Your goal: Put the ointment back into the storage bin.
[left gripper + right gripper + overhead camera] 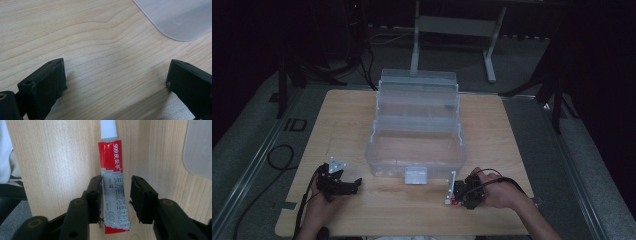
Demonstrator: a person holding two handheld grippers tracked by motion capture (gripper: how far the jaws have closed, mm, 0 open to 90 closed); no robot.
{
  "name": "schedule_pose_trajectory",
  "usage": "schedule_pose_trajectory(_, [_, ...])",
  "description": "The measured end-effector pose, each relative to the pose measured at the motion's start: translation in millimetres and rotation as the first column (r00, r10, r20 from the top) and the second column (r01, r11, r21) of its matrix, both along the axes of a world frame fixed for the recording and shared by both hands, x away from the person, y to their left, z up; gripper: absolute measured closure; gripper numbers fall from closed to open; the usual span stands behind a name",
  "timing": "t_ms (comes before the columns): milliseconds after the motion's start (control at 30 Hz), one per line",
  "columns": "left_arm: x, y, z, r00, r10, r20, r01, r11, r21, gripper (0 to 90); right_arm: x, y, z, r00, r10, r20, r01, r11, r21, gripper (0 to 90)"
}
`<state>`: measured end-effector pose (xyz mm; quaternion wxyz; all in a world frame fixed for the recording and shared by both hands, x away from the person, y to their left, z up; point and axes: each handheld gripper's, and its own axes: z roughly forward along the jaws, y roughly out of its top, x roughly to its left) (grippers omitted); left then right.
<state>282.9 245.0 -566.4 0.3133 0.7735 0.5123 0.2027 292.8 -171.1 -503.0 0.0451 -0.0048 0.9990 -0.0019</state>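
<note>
Right gripper sits over the tube, a jaw on either side of its red-and-silver body, white cap pointing away ahead. The left jaw touches it; contact on the right I cannot tell. The box lies just beyond. Left gripper rests wide open on bare table, box corner ahead to its right.

A red-and-silver ointment tube at the table's near right bore "999" in white on its red band and again near its crimped end; its remaining Chinese characters stayed illegible.
</note>
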Motion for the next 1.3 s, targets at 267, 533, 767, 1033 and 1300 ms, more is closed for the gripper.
schedule_pose_trajectory(267, [0.0,0.0,0.0,1.0,0.0,0.0,0.0,1.0,0.0,3.1,-0.6,1.3,-4.1,0.9999,0.007,-0.008,-0.007,1.0,-0.004,65.9])
schedule_pose_trajectory(533, [0.0,0.0,0.0,1.0,0.0,0.0,0.0,1.0,0.0,3.0,0.2,4.3,-8.8,0.9998,0.01,-0.017,-0.01,1.0,-0.015,67.6])
schedule_pose_trajectory(767, [0.0,0.0,0.0,1.0,0.0,0.0,0.0,1.0,0.0,3.0,1.3,5.4,-10.6,0.9997,0.007,-0.025,-0.007,1.0,-0.019,67.8])
schedule_pose_trajectory(1033, [0.0,0.0,0.0,1.0,0.0,0.0,0.0,1.0,0.0,3.1,3.4,5.6,-12.2,0.9994,0.003,-0.033,-0.004,1.0,-0.016,69.5])
schedule_pose_trajectory(1300, [0.0,0.0,0.0,1.0,0.0,0.0,0.0,1.0,0.0,3.1,3.7,3.8,-2.2,0.9997,0.005,-0.025,-0.005,1.0,-0.017,69.7])
